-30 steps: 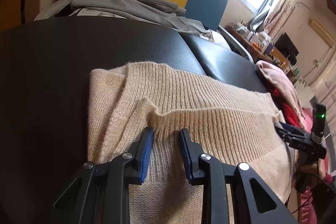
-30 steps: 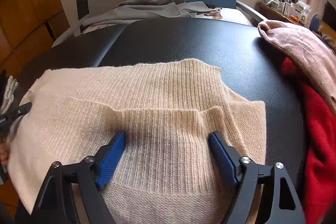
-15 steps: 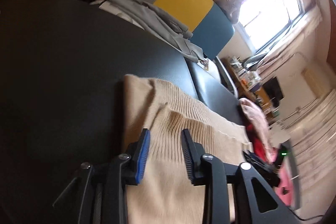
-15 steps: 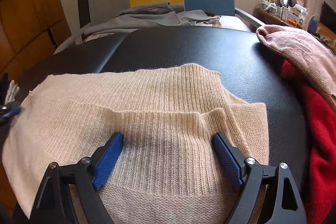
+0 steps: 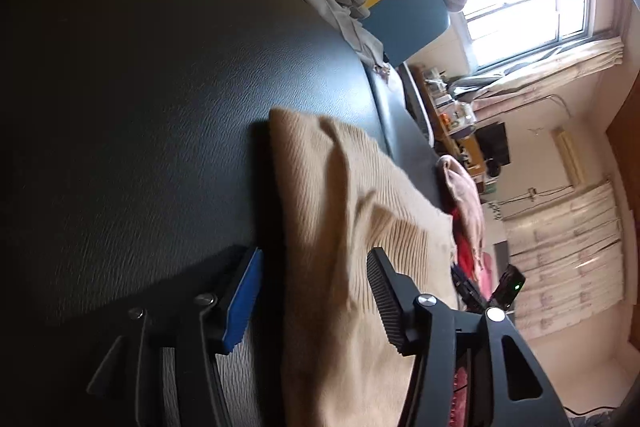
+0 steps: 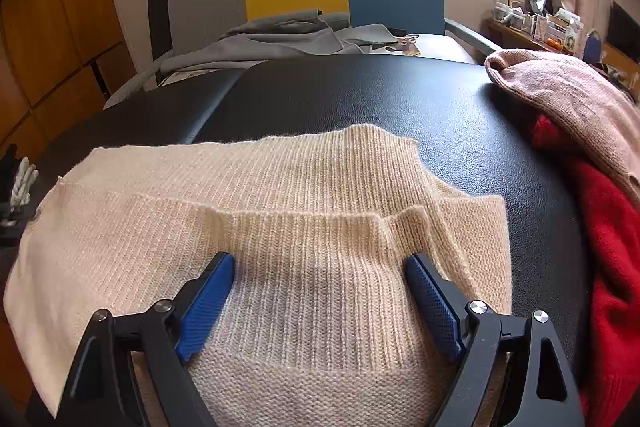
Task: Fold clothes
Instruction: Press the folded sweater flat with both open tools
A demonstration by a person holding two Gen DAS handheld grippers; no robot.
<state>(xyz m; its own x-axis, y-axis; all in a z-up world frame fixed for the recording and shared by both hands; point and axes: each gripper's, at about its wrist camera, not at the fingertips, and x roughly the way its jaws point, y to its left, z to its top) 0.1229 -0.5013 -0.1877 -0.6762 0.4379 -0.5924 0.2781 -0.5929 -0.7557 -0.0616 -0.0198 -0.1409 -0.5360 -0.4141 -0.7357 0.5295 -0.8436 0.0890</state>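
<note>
Jaws of right gripper (image 6: 320, 287) spread wide, straddling ribbed band of cream knit sweater (image 6: 280, 195), gripping nothing. Left gripper (image 5: 312, 291) likewise parted, astride the sweater's folded edge at 9 o'clock. Sweater lying folded, flat on black leather-grained worktop (image 6: 360, 99). Pink knit (image 6: 560, 99) over fuzzy red garment (image 6: 608, 247) heaped at 3 o'clock; grey cloth (image 6: 280, 39) at 12.

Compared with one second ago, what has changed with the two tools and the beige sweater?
The left tool rolled sideways and opened wider, letting go of the ribbed fold of the beige sweater it had pinched; it now straddles the sweater's edge. The right tool stayed open over the ribbed band, and the sweater still lies folded on the black table.
</note>
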